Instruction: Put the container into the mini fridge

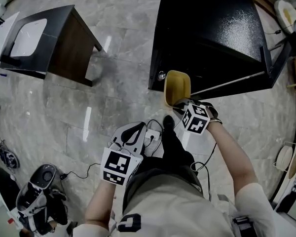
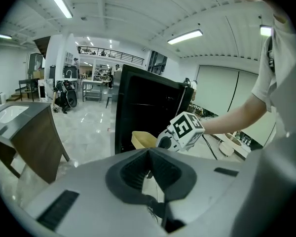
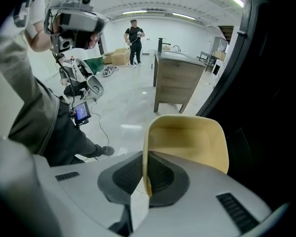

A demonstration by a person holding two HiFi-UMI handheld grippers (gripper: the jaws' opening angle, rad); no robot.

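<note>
A yellow container (image 1: 177,87) hangs just in front of the black mini fridge (image 1: 212,33), low at its front left corner. My right gripper (image 1: 185,105) is shut on the container's near wall. In the right gripper view the container (image 3: 187,137) juts out past the right gripper (image 3: 145,157), with the fridge's dark inside to its right. The fridge door (image 1: 276,58) looks swung open to the right. My left gripper (image 1: 130,137) stays close to the person's legs. In its own view the left gripper (image 2: 149,154) is shut with nothing in it, facing the fridge (image 2: 148,112) and the container (image 2: 144,139).
A dark cabinet with a white sink (image 1: 44,41) stands to the left of the fridge, with bare marble floor between them. A power strip and cables (image 1: 153,137) lie by the person's feet. Equipment (image 1: 39,191) sits at the lower left. A person (image 3: 134,34) stands far off.
</note>
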